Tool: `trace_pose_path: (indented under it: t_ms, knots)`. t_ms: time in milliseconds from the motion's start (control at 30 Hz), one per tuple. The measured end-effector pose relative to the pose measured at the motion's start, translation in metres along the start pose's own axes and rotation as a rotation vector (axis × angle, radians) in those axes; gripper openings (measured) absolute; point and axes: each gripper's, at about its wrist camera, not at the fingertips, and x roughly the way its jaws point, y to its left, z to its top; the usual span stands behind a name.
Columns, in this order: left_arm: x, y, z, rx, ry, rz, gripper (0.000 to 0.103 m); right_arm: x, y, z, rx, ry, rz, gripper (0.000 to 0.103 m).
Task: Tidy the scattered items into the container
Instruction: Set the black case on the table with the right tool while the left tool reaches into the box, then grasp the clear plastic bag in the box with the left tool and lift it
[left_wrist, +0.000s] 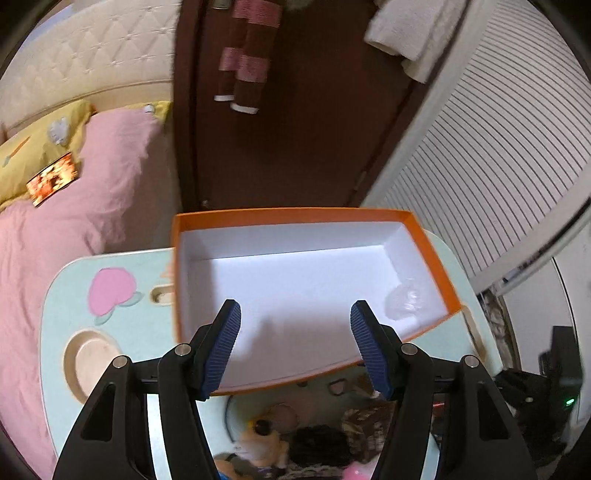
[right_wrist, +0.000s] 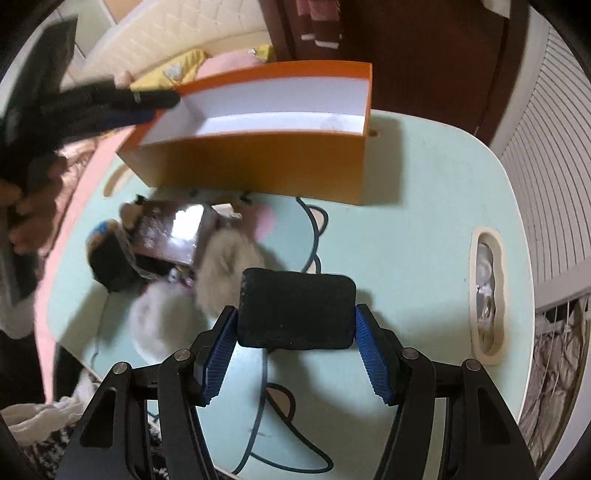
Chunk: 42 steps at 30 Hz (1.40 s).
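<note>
The right gripper (right_wrist: 295, 325) clamps a black rounded rectangular pad (right_wrist: 295, 308); the empty, spread left gripper (left_wrist: 295, 345) ahead over the orange cardboard box (right_wrist: 255, 166) may block its drop.

Motion blur is smearing the furry items (right_wrist: 221, 266) on the surface (right_wrist: 406, 229); the left gripper (right_wrist: 110, 103) is hiding the box's (right_wrist: 258, 162) corner.

— Where does the orange cardboard box with the white inside (left_wrist: 306, 266) stand?
— Upright and open-topped on the pale green worktop (right_wrist: 424, 206), holding only a crumpled clear plastic piece (left_wrist: 406, 299) in one corner.
— And the scattered items?
— A black rectangular pad (right_wrist: 295, 308) sits between blue ribbed fingers (right_wrist: 221, 345). A fluffy grey pom-pom (right_wrist: 159, 321), a beige furry toy (right_wrist: 225, 269) and a dark patterned pouch (right_wrist: 166, 232) lie clustered just before the box.
</note>
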Motion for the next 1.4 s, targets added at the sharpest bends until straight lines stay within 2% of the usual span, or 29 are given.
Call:
trace_pose_path:
  t_ms: [133, 233, 267, 367, 433, 533, 600, 700, 767, 1000, 1167, 1233, 1300, 1400]
  knots:
    - [0.014, -0.027, 0.015, 0.061, 0.05, -0.069, 0.062, 0.001, 0.007, 0.004, 0.004, -0.043, 0.055, 0.062]
    - [0.033, -0.048, 0.026, 0.11, 0.127, -0.082, 0.062, -0.012, 0.005, 0.007, 0.031, -0.121, 0.144, 0.068]
    - [0.041, -0.055, 0.03, 0.118, 0.16, -0.103, 0.062, -0.017, 0.001, 0.006, 0.058, -0.148, 0.175, 0.072]
    - [0.06, -0.069, 0.038, 0.119, 0.238, -0.177, 0.062, -0.028, -0.013, 0.005, 0.126, -0.199, 0.243, 0.073]
    - [0.08, -0.079, 0.041, 0.114, 0.303, -0.218, 0.062, -0.032, -0.019, 0.004, 0.141, -0.208, 0.258, 0.073]
    - [0.103, -0.087, 0.039, 0.099, 0.375, -0.21, 0.058, -0.033, -0.022, 0.002, 0.141, -0.21, 0.245, 0.073]
    - [0.113, -0.091, 0.038, 0.096, 0.394, -0.217, 0.055, -0.032, -0.024, 0.001, 0.143, -0.203, 0.245, 0.073]
    - [0.122, -0.095, 0.034, 0.096, 0.38, -0.199, 0.046, -0.03, -0.028, -0.003, 0.151, -0.196, 0.248, 0.073]
    - [0.126, -0.096, 0.031, 0.103, 0.374, -0.204, 0.036, -0.028, -0.031, -0.003, 0.16, -0.193, 0.249, 0.073]
    - [0.114, -0.082, 0.027, 0.049, 0.297, -0.266, 0.033, -0.028, -0.035, -0.002, 0.17, -0.202, 0.249, 0.073]
    - [0.051, -0.05, 0.04, -0.009, 0.143, -0.293, 0.033, -0.033, -0.036, -0.001, 0.158, -0.21, 0.226, 0.073]
    - [0.013, -0.037, 0.039, 0.01, 0.065, -0.249, 0.033, -0.034, -0.034, 0.0, 0.146, -0.207, 0.204, 0.073]
    - [-0.021, -0.025, 0.027, 0.043, 0.023, -0.182, 0.033, -0.034, -0.032, 0.002, 0.128, -0.209, 0.179, 0.073]
    - [-0.05, -0.008, -0.003, 0.054, 0.029, -0.14, 0.033, -0.033, -0.031, 0.002, 0.119, -0.204, 0.176, 0.073]
